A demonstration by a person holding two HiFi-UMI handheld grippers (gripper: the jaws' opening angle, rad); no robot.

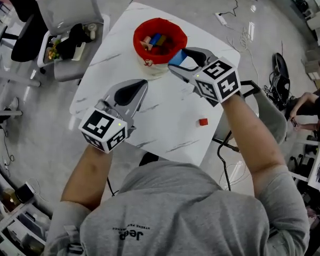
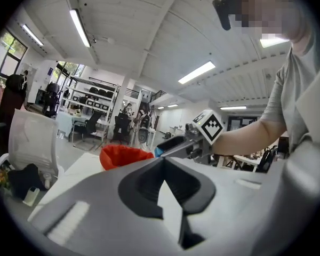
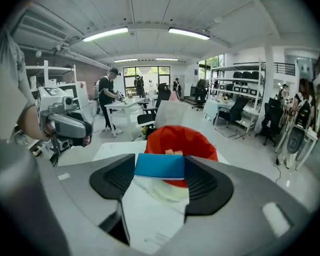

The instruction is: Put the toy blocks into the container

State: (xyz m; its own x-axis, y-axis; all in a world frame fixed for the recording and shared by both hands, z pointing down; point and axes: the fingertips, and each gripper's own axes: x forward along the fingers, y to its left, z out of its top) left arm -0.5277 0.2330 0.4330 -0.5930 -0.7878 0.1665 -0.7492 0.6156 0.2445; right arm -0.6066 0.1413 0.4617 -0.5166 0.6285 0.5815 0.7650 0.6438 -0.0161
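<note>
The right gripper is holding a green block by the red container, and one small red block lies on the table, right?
No: the right gripper holds a blue block, not a green one, as the right gripper view shows. It is by the red container, and one small red block lies on the table.

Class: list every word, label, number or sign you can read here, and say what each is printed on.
"Jeep": on the person's grey sweatshirt, upside down in the head view.
Small print beside it: too small to read.
Marker cubes: square patterns only, no words.
</note>
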